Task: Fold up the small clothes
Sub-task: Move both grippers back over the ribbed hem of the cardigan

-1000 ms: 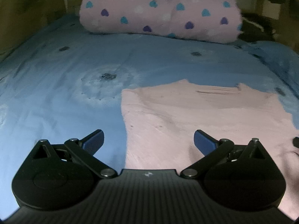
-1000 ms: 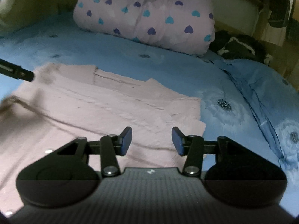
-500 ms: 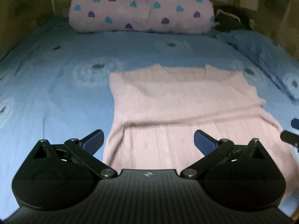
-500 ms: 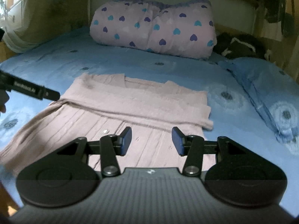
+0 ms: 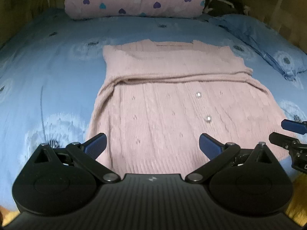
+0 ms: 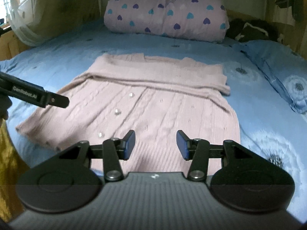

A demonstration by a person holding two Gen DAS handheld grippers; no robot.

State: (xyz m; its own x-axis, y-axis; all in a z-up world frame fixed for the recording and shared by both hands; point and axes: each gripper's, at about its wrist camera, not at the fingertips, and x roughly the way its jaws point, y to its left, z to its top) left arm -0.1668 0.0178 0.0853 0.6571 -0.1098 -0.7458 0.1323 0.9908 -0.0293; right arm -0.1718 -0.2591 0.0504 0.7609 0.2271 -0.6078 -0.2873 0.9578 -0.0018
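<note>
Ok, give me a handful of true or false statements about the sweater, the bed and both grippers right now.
1. The pink sweater lies flat on the blue bedsheet. True.
2. The left gripper is clamped on the hem. False: open, holding nothing.
3. The right gripper is open and empty. True.
4. The heart-print quilt covers the sweater. False: it sits rolled at the head of the bed, apart.
5. The sleeves are folded across the chest. True.

A pink knitted cardigan [image 6: 153, 103] is spread flat on the bed [image 6: 259, 115]. Its sleeves are folded across the chest. Its hem is laid toward the near edge.
</note>
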